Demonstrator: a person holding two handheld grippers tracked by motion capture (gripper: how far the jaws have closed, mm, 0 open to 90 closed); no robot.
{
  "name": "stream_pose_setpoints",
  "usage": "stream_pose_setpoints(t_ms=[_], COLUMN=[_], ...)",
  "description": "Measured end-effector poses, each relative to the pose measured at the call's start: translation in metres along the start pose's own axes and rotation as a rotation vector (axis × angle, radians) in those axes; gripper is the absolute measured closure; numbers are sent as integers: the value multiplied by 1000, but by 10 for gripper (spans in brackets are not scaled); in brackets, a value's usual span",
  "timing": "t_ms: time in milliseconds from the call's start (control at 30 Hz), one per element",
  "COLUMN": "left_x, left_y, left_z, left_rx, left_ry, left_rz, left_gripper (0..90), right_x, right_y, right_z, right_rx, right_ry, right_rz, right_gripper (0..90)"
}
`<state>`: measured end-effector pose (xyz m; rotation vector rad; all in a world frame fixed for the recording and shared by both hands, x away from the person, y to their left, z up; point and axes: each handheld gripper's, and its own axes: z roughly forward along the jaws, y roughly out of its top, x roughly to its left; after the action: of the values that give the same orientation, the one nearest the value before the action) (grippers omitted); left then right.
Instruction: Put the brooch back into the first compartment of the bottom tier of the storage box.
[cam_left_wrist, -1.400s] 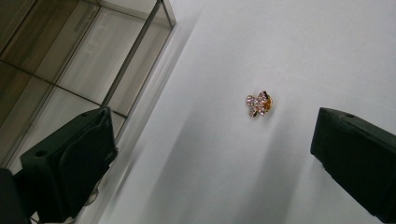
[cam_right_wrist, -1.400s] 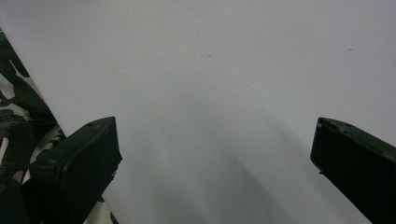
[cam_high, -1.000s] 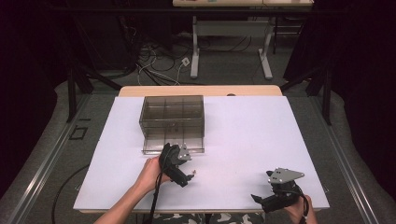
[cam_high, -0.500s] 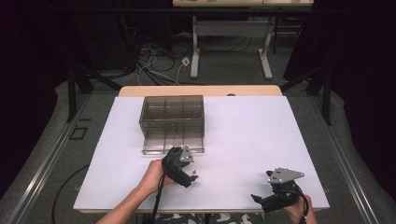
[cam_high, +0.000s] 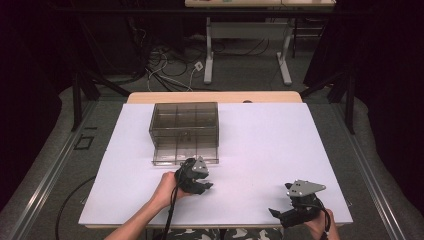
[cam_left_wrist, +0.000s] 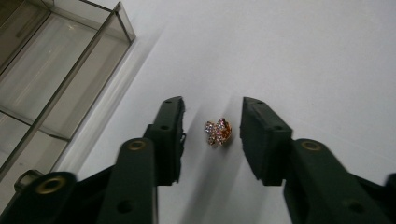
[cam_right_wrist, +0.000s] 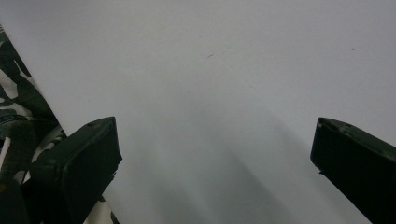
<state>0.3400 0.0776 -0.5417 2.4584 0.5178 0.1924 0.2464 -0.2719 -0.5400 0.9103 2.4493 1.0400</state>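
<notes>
A small sparkly ornament (cam_left_wrist: 218, 131), gold with purple stones, lies on the white table between the two jaws of my left gripper (cam_left_wrist: 212, 119). The jaws stand open on either side of it, not touching it. In the high view my left gripper (cam_high: 202, 186) is just in front of the smoky clear compartment box (cam_high: 184, 131), whose lower drawer is pulled out toward me. My right gripper (cam_high: 280, 214) rests near the front right edge of the table, its jaws wide open over bare white surface (cam_right_wrist: 215, 93).
The box's drawer corner (cam_left_wrist: 70, 70) lies close to the left of my left gripper. The table's front edge (cam_right_wrist: 42, 88) runs beside my right gripper, with camouflage-patterned clothing (cam_right_wrist: 14, 102) below it. A desk frame and cables stand beyond the table.
My left gripper has drawn back from the box drawer toward the front and lowered over the table. The right gripper has stayed in place.
</notes>
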Motion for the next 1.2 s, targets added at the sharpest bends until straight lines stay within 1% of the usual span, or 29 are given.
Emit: stream_pose_setpoints(t_ms=[133, 200, 267, 333, 400, 467, 567, 667, 700, 900, 1000, 1167, 1200], left_x=[2, 2, 2, 2, 2, 3, 4, 3, 3, 2, 1, 2, 3], left_y=[-1, -1, -2, -2, -3, -4, -5, -4, -4, -4, -4, -6, -6], left_z=[1, 2, 3, 4, 4, 4, 4, 4, 4, 3, 2, -1, -3], left_rx=[12, 16, 24, 21, 13, 11, 5, 8, 13, 3, 12, -1, 4], left_ry=[-15, -19, -24, -30, -42, -45, -49, -38, -39, -34, -32, -8, -9], left_rz=[-5, -12, -5, -4, -12, -10, -17, -10, -6, -9, -2, -2, 0], left_gripper=[701, 707, 721, 742, 763, 776, 803, 806, 806, 805, 805, 804, 805], right_x=[0, 0, 0, 0, 0, 0, 0, 0, 0, 0, 0, 0, 0], right_y=[0, 0, 0, 0, 0, 0, 0, 0, 0, 0, 0, 0, 0], right_z=[1, 0, 0, 0, 1, 1, 1, 0, 0, 0, 0, -1, -1], right_rx=[-1, 0, -1, 1, 1, 0, 0, -4, -5, -11, -10, -4, -5], right_ry=[1, 1, 2, 1, 1, 2, 1, 3, 2, 0, -1, -2, -3], right_rz=[1, 2, 0, 5, 5, 4, 4, 0, 1, 1, 3, 2, 3], right_gripper=[6, 6, 6, 6, 6, 6, 6, 6, 6, 6, 6, 6, 6])
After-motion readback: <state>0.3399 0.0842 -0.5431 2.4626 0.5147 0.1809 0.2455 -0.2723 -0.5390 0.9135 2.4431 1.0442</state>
